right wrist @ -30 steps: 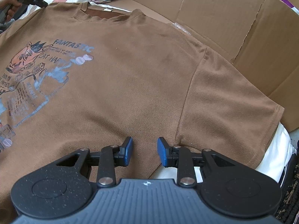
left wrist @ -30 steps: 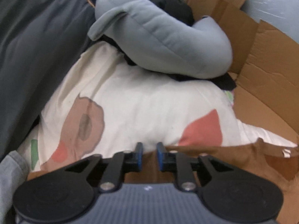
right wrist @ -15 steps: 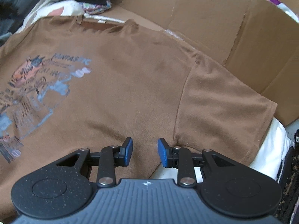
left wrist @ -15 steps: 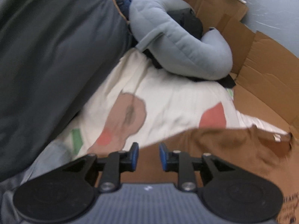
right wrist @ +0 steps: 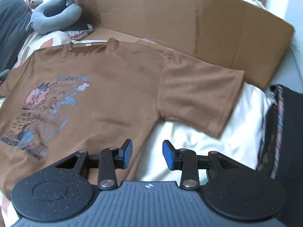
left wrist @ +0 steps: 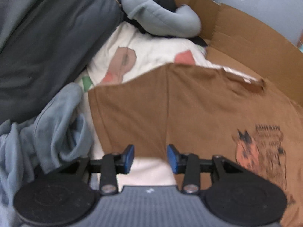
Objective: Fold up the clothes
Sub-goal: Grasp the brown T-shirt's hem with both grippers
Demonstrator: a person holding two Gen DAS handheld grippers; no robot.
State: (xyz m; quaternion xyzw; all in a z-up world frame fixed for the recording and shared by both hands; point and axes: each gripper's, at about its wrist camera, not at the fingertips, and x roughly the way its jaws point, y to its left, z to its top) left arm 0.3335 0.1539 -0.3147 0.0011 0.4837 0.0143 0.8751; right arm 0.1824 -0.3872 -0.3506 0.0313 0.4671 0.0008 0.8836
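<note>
Both pairs of my fingers are spreading right now, and neither pinches anything. Between the blue pads of my left gripper (left wrist: 150, 158) I see only the brown T-shirt (right wrist: 113, 87) edge and white bedding below, with no cloth pressed by either pad. My right gripper (right wrist: 146, 155) hangs over the shirt's side seam, just under the armpit; its left pad is above brown fabric, its right pad above the white sheet (right wrist: 217, 138), jaws parting with nothing caught.

That shirt lies face up and spread flat on the bed, print showing, collar toward the cardboard wall (right wrist: 189, 22) along the bed's far edge. Its right sleeve (right wrist: 198, 98) reaches out toward the bed's right edge, over the sheet. Laid out smooth like this, I judge it is ready for a first fold, none made yet.

Off toward the far left corner a grey neck pillow (right wrist: 55, 17) rests clear of the shirt. Crumpled blue-grey clothes (left wrist: 47, 128) lie beside its left sleeve, likely waiting their turn.
</note>
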